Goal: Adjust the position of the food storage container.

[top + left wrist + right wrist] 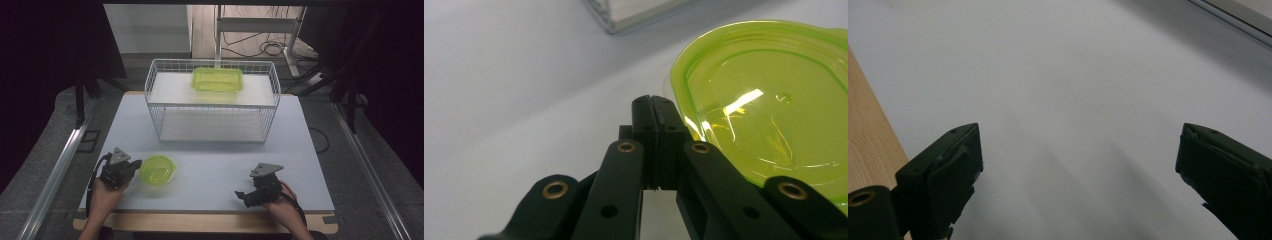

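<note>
Small round green container [157, 170] sits on the table [210, 185], near left. Left gripper [134, 165]: fingers pressed together, tips at the container's left rim; whether they pinch the rim is unclear. Right gripper [1080, 165]: fingers wide, nothing between, well apart. Left hand nearer.

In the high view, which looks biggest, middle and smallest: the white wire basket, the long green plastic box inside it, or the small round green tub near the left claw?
1. White wire basket
2. Long green plastic box
3. Small round green tub, though it sits nearer the camera.
</note>
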The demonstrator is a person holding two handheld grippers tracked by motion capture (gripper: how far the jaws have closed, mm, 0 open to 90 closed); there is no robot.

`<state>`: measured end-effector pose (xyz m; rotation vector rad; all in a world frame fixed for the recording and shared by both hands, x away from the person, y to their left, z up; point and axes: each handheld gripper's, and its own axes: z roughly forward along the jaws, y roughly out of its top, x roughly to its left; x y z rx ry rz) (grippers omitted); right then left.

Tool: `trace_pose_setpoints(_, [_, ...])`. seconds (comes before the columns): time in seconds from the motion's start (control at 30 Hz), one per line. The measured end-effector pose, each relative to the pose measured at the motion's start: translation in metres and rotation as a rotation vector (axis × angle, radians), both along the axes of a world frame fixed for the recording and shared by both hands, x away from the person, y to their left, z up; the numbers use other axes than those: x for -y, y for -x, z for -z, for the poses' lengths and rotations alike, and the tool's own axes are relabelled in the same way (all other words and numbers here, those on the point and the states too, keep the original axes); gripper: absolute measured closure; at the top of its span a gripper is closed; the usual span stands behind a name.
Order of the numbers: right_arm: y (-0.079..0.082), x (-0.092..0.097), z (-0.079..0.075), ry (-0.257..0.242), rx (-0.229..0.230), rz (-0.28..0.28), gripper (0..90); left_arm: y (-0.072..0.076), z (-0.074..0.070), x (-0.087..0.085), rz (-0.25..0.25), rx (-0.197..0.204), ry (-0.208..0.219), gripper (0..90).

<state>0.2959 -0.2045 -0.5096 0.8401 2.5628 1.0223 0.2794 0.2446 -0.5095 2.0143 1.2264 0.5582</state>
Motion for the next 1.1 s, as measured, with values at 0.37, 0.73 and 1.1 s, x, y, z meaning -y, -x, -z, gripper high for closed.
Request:
trace_pose_setpoints(0.37, [0.000, 0.001, 0.001, 0.006, -0.005, -0.004, 5.5, -0.001, 0.007, -0.017, 0.012, -0.040, 0.067, 89.7])
trace_pose_setpoints(0.73, [0.000, 0.000, 0.001, 0.012, -0.009, -0.008, 5.5, -0.003, 0.022, 0.007, 0.121, -0.121, 0.052, 89.7])
trace_pose_setpoints(1.1, [0.000, 0.000, 0.002, 0.017, -0.010, -0.010, 5.5, 0.001, 0.023, 0.031, 0.203, -0.148, 0.060, 89.6])
